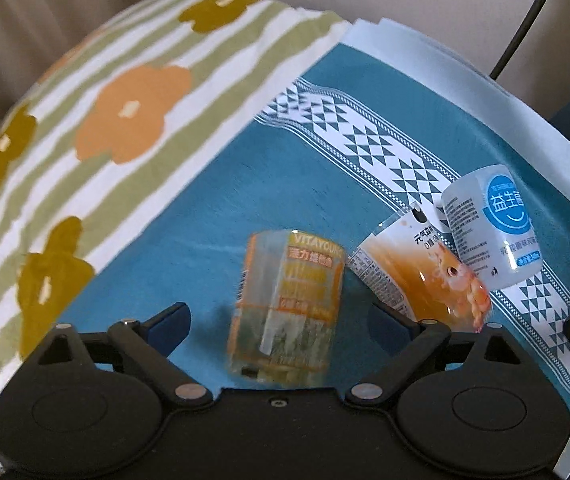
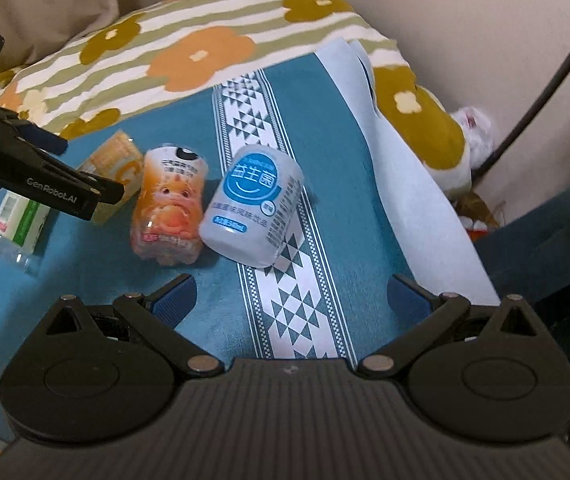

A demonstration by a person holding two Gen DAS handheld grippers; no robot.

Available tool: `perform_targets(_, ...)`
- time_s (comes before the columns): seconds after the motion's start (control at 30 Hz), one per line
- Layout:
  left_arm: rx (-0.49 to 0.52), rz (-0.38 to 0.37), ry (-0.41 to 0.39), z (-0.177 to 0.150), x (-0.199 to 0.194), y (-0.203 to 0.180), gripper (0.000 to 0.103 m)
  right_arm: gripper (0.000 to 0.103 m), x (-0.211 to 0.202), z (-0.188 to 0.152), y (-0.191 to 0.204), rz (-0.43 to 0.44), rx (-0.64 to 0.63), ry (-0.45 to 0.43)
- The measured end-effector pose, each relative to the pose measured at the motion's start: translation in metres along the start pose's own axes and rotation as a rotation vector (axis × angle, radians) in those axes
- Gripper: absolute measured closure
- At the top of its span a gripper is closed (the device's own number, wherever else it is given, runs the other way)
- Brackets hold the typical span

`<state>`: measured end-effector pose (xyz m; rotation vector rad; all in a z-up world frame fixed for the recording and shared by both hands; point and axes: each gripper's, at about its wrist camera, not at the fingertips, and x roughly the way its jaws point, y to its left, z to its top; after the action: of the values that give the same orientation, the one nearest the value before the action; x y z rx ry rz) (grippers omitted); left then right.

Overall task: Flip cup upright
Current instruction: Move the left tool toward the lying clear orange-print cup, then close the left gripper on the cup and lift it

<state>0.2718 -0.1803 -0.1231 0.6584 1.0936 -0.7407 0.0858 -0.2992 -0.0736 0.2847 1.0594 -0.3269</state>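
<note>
Teal cloth with a white triangle-patterned band (image 2: 285,280) covers the surface, and a green-striped flowered blanket (image 1: 125,120) lies bunched behind it. I see my left tongs (image 1: 281,320) spread wide around the clear orange-labelled plastic cup (image 1: 285,304), which looks roughly upright between the blue pads (image 1: 171,320); whether they touch it I cannot tell. Just to its right lies an orange cartoon-printed cup (image 1: 425,276) on its side, touching a white cup with a blue round label (image 1: 493,224). My right tongs (image 2: 291,296) hang wide apart, holding nothing, near the white cup.
</note>
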Motion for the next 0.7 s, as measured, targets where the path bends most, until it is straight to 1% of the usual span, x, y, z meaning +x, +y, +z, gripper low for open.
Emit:
perform_targets(0.13, 0.01, -0.024, 0.035, 0.004, 0.013, -0.002, 0.017, 0.0, 0.009, 0.001, 0.0, -0.006, 0.016, 0.017)
perform_targets(0.2, 0.012, -0.027, 0.055, 0.005, 0.018, -0.002, 0.026, 0.0, 0.013, 0.001, 0.0, -0.011, 0.019, 0.022)
perform_targets(0.23, 0.012, -0.029, 0.064, 0.005, 0.02, -0.002, 0.028, 0.0, 0.014, 0.002, 0.0, -0.012, 0.024, 0.024)
perform_targets(0.37, 0.015, -0.018, 0.09, 0.002, 0.026, -0.002, 0.039, 0.0, 0.017, 0.003, -0.001, -0.008, 0.038, 0.028)
perform_targets(0.53, 0.0, -0.023, 0.082, -0.002, 0.024, 0.001, 0.04, 0.0, 0.018, 0.005, 0.002, -0.005, 0.03, 0.033)
perform_targets(0.7, -0.029, -0.023, 0.068, -0.007, 0.011, -0.003, 0.04, 0.0, 0.012, 0.005, 0.005, 0.005, 0.009, 0.024)
